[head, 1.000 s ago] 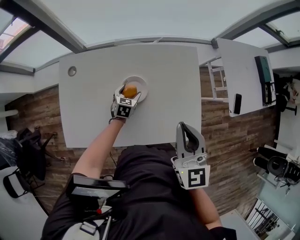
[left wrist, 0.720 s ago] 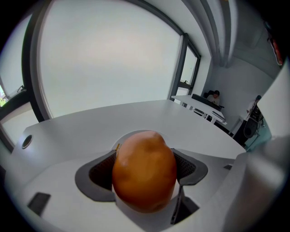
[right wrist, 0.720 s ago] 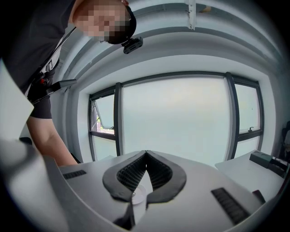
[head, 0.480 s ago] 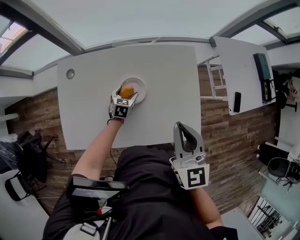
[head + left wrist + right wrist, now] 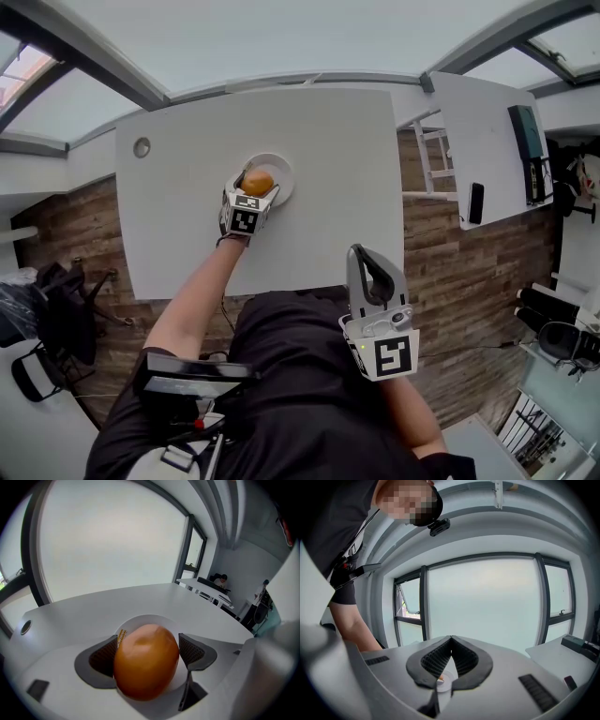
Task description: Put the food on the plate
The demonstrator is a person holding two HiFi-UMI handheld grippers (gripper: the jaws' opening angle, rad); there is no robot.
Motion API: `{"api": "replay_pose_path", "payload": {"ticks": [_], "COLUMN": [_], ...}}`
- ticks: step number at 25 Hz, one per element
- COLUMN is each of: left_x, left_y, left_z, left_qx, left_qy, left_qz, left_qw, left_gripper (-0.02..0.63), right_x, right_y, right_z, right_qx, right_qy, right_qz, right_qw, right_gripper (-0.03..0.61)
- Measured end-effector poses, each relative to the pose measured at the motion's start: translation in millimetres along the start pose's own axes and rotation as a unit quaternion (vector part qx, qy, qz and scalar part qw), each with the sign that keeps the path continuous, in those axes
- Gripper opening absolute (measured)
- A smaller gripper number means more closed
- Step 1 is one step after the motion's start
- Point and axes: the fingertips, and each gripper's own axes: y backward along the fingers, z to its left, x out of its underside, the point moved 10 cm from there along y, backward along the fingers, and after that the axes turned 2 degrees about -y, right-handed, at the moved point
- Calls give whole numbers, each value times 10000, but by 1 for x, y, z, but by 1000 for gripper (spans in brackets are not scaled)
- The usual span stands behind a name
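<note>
orange food (image 5: 258, 181) on plate (image 5: 285, 176), left gripper (image 5: 255, 187) jaws opening around it, grommet (image 5: 142, 147) apart.

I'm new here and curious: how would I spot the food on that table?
Find the large white table. Near its middle sits a small round white plate, and over it a round orange fruit, between the opening jaws of the left claw. Nothing else there is orange.

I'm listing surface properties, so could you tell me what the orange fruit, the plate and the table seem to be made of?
Orange fruit: smooth, faintly shiny skin; real or plastic replica, unclear.
Plate: white, smooth, matte; ceramic or plastic, can't tell.
Table: white, flat, matte top, likely laminate.
</note>
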Motion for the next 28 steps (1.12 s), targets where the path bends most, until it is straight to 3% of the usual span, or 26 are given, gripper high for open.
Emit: {"api": "replay_pose_path", "payload": {"ticks": [4,12,22,25,28], "left_x": [-7,-10,-15,-14,-15], "left_y": [4,-8,14,22,29], "left_z": [-4,-20,-14,-16,-14], "left_qx": [124,382,42,177,69], "left_qy": [72,-208,-274,-148,-133], "left_qz": [-217,-191,-211,-241,-418], "left_qw": [9997,9989,9994,9994,9990], "left_gripper": [390,390,390,390,390], "right_x": [0,1,2,2,1], "right_y": [0,12,18,19,18], "right_z": [4,-2,-3,-2,2], "right_qx": [-13,219,151,58,-50], "right_qy": [17,24,14,20,36], "right_qz": [-1,38,-68,-93,-130], "right_qw": [10000,9997,9999,9999,9999], "right_gripper": [6,6,6,6,6]}}
